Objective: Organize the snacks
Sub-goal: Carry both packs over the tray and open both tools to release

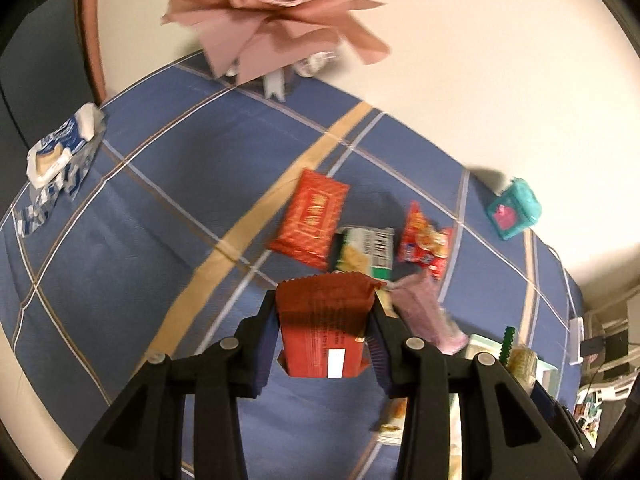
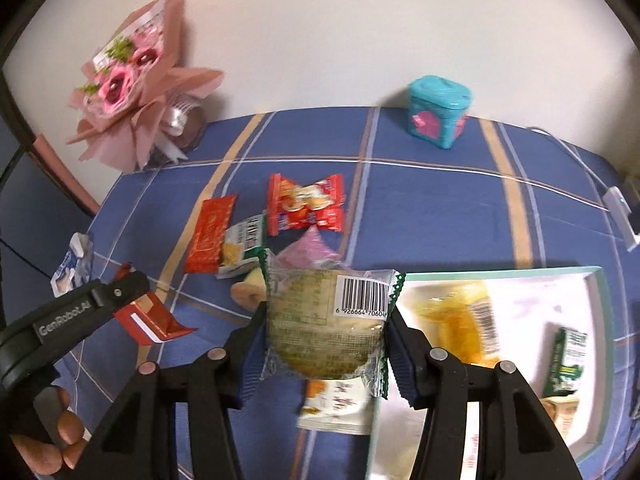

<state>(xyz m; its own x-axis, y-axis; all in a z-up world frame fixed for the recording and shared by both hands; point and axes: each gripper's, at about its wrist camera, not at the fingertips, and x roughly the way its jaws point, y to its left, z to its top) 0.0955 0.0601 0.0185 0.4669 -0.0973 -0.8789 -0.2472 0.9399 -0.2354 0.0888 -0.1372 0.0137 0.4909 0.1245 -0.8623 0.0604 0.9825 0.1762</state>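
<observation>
Snacks lie scattered on a bench covered with a blue plaid tablecloth (image 2: 420,216). At the right sits a shallow white tray with a pale green rim (image 2: 596,356). Inside it are a yellow wrapped snack (image 2: 460,320) and a small green and white packet (image 2: 566,360); what lies at its near end is too blurred to tell.

The left hand-held gripper (image 1: 324,344) is closed on a red foil packet (image 1: 324,320), held above the cloth. The right hand-held gripper (image 2: 326,344) clamps a clear-wrapped round pastry (image 2: 320,332) with a barcode label, just left of the tray's edge. Below it, a white and orange packet (image 2: 340,404) lies beside the tray's rim.

Loose on the cloth, near the middle, lie a flat red packet (image 2: 210,234), a green and white cracker packet (image 2: 242,250), a red biscuit packet (image 2: 306,204) and a pink packet (image 2: 310,250), close together.

A teal box with pink hearts (image 2: 438,110), lid on, stands near the wall. A pink paper-wrapped bouquet (image 2: 132,84) leans at the far left corner. A blue and white wipes pack (image 1: 60,156) rests at the bench's left edge.
</observation>
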